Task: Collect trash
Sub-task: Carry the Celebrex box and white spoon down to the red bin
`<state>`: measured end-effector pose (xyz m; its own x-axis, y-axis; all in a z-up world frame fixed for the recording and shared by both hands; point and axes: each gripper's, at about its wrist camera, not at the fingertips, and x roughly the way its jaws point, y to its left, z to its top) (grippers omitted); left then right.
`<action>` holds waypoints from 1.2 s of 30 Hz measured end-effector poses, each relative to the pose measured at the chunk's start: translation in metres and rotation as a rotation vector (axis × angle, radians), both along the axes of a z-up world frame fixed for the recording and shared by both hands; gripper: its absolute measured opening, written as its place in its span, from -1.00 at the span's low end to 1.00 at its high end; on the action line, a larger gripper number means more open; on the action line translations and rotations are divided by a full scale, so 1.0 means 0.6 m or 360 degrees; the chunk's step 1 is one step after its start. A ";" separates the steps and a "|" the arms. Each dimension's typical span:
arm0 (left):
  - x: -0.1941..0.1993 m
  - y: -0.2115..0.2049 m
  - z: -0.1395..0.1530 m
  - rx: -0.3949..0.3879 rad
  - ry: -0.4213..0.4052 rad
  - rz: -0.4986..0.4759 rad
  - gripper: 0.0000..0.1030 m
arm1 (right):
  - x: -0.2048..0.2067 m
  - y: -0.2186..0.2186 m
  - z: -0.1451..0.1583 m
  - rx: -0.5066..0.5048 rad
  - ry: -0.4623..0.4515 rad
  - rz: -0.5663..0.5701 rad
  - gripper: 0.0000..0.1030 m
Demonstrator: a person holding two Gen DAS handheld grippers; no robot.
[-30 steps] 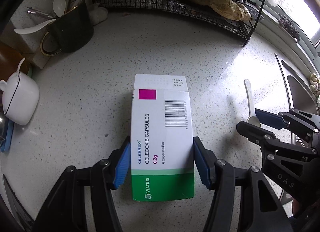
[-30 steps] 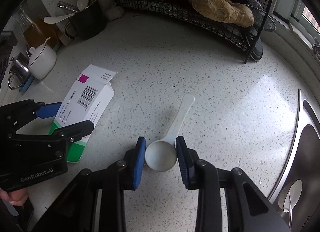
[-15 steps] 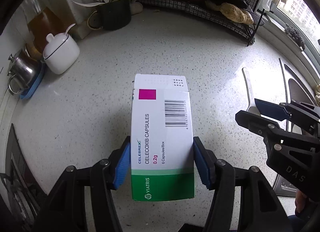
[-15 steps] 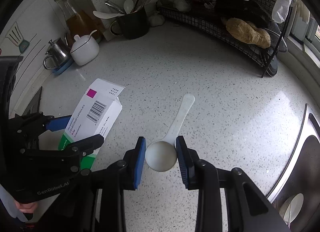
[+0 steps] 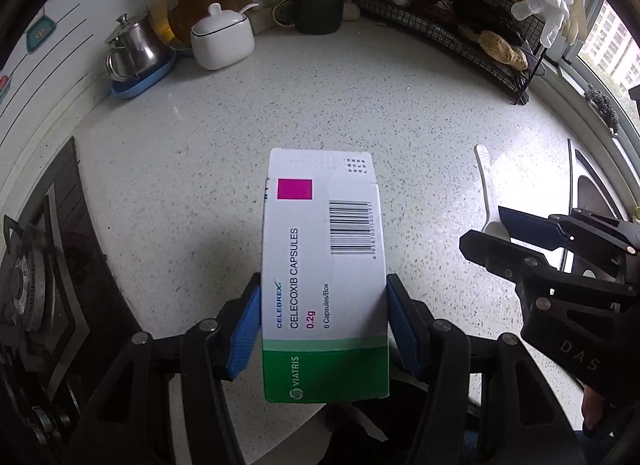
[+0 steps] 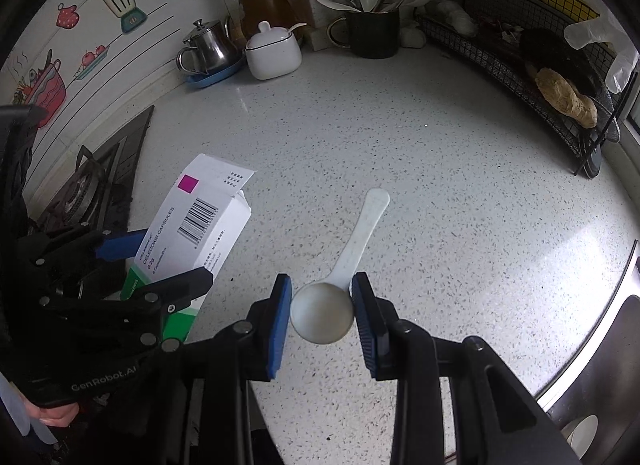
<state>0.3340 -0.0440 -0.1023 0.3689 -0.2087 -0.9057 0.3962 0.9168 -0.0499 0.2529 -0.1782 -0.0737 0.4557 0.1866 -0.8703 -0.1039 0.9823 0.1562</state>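
Left gripper (image 5: 324, 329) clamps the medicine box (image 5: 324, 277) by its long sides, held above the speckled counter (image 5: 328, 97), open flap at 12 o'clock. Right gripper (image 6: 322, 315) pinches the bowl of the white scoop (image 6: 340, 277), handle toward 1 o'clock. Only the right wrist view shows the scoop's bowl; the left wrist view shows just its handle, at 3 o'clock. Stove (image 6: 80, 189) at 9 o'clock, sink edge (image 6: 600, 305) at 4 o'clock, wire rack (image 6: 520, 65) at 2 o'clock. Counter centre lies open.
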 end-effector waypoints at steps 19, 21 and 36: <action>-0.262 0.148 -0.023 -0.0026 0.0046 0.0119 0.09 | -0.204 0.137 -0.010 0.0005 0.0026 0.0095 -0.44; -0.284 0.152 -0.031 -0.0036 0.0059 0.0118 0.09 | -0.227 0.141 -0.019 -0.0008 0.0051 0.0089 -0.43; -0.368 0.155 -0.165 -0.0030 0.0266 0.0161 0.09 | -0.271 0.151 -0.136 -0.0103 0.0251 0.0120 -0.43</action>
